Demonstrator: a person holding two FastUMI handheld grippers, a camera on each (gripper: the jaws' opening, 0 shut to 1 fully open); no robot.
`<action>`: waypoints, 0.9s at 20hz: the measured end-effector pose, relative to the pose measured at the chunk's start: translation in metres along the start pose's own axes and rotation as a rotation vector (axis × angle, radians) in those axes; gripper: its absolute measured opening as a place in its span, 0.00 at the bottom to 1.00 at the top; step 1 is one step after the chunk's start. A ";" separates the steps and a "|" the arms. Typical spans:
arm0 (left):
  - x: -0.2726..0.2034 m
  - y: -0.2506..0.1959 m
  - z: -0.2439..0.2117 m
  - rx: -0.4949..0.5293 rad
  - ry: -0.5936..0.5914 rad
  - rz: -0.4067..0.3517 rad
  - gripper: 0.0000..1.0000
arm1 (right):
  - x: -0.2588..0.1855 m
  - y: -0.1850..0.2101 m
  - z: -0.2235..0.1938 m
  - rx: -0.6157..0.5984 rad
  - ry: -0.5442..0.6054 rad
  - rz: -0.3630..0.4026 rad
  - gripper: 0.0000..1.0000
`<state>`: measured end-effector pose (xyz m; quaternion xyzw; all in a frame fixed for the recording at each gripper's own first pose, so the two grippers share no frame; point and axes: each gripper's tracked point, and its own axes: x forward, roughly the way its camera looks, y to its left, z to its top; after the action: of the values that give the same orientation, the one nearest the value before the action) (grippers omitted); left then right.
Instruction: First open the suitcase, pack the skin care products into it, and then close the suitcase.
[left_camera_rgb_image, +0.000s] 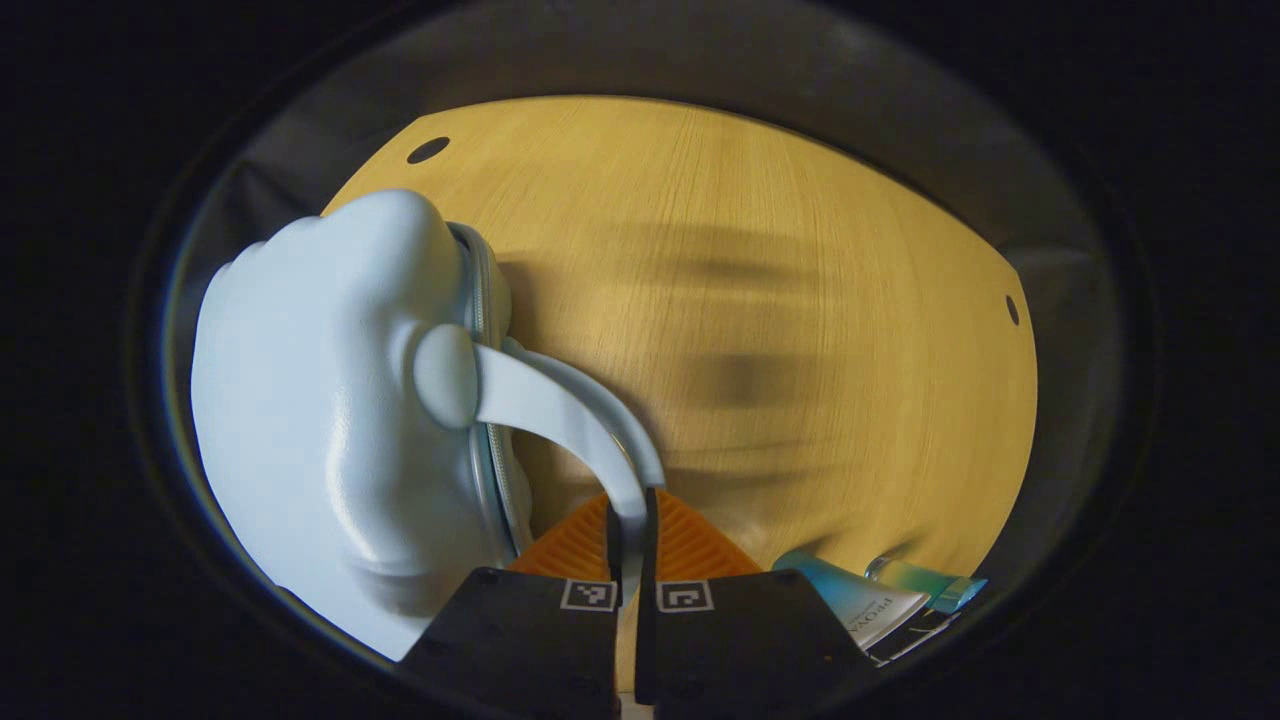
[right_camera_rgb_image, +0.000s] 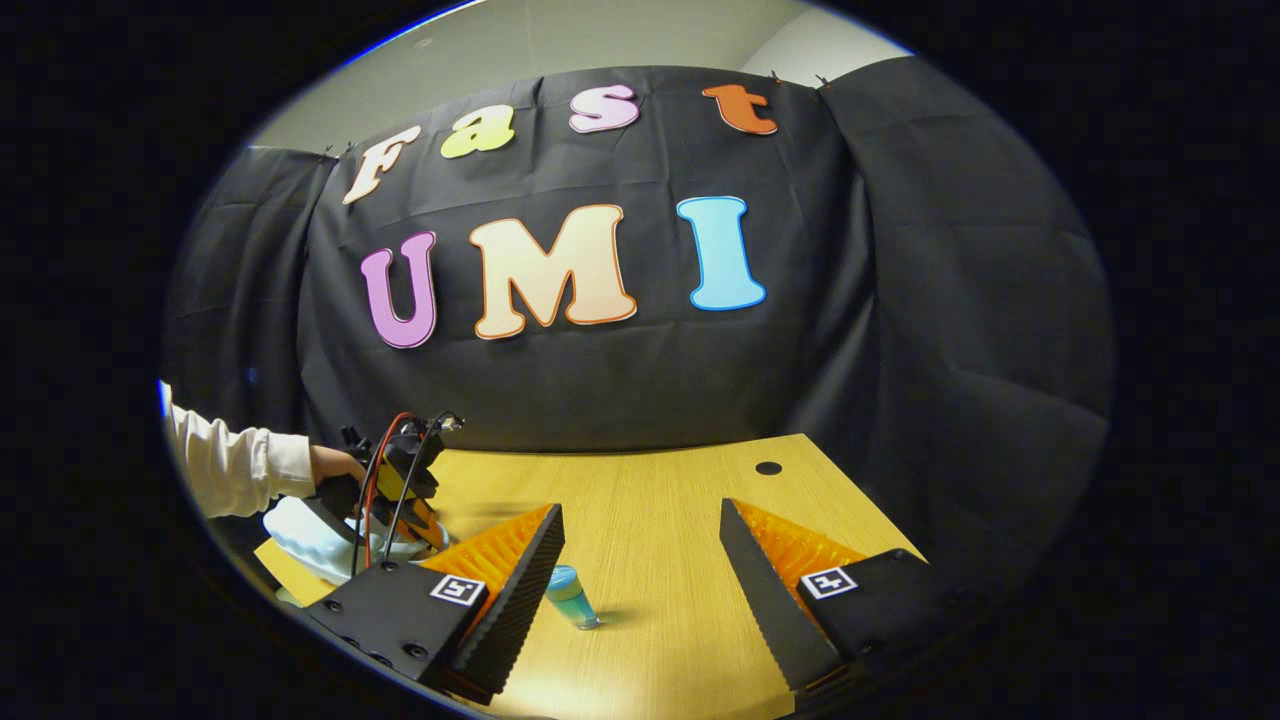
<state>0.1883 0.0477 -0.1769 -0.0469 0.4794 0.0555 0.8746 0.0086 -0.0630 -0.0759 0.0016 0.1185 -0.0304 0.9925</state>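
My left gripper (left_camera_rgb_image: 630, 520) is clamped on the pale blue suitcase's handle (left_camera_rgb_image: 560, 410), the suitcase (left_camera_rgb_image: 320, 420) lying at the table's (left_camera_rgb_image: 760, 250) left. My right gripper (right_camera_rgb_image: 640, 560) hovers, fingers apart, near a blue-capped bottle (right_camera_rgb_image: 570, 592). The left gripper view adds tubes (left_camera_rgb_image: 870, 598) near right.

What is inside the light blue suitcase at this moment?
It cannot be seen. The suitcase is closed, its shell hides the inside, and the left gripper is shut on its handle. Skin care tubes lie on the table outside it.

Left gripper view looks steeply down, close over the table (left_camera_rgb_image: 760, 300); right gripper view faces level, across the same table toward the wall (right_camera_rgb_image: 620, 380).
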 end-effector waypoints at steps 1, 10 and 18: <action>-0.001 -0.001 0.001 0.000 -0.008 -0.010 0.00 | 0.000 0.001 0.001 -0.004 0.001 0.002 0.98; -0.031 -0.012 0.016 0.016 -0.117 -0.107 0.00 | -0.001 0.017 -0.003 -0.015 0.006 0.042 0.98; -0.083 -0.002 0.034 -0.045 -0.253 -0.211 0.00 | -0.012 0.046 0.000 -0.031 -0.014 0.102 0.98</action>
<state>0.1723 0.0458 -0.0884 -0.1092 0.3567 -0.0203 0.9276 -0.0002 -0.0164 -0.0735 -0.0081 0.1117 0.0222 0.9935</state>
